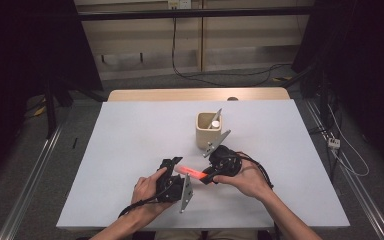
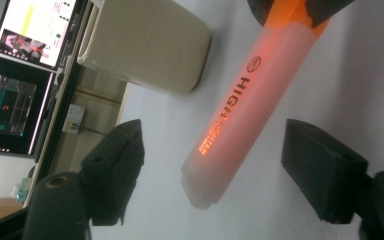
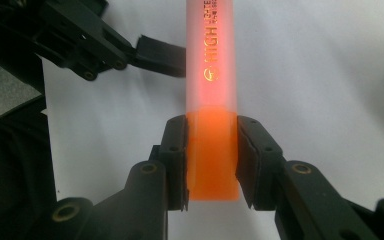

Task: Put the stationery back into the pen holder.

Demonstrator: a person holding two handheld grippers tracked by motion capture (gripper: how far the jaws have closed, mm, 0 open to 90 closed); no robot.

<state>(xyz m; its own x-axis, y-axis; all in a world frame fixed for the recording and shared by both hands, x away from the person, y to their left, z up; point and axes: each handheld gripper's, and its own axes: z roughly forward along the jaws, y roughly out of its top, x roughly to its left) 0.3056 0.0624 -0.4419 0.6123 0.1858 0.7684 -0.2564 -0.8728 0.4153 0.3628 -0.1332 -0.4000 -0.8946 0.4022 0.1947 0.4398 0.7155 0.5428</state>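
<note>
While we work over the wide white table [image 1: 130, 145], with the cream square-sided pen holder [image 1: 206, 131] standing just beyond our hands, the right gripper [image 3: 212, 162] has its jaws pressed onto the solid orange end of the translucent orange highlighter pen [image 3: 211, 90] and carries it clear of the surface, pointing toward our left. In the left gripper view, the left gripper [image 2: 212, 165] has its jaws spread on either side of the pen's frosted free end, neither pad touching it, so we judge the step in hand to be taking hold of that end, perhaps to pull the cap. To do it well, we centre the barrel between the pads, square them to its flat sides, keep the right hand steady, and squeeze evenly before pulling straight along the pen's axis.
</note>
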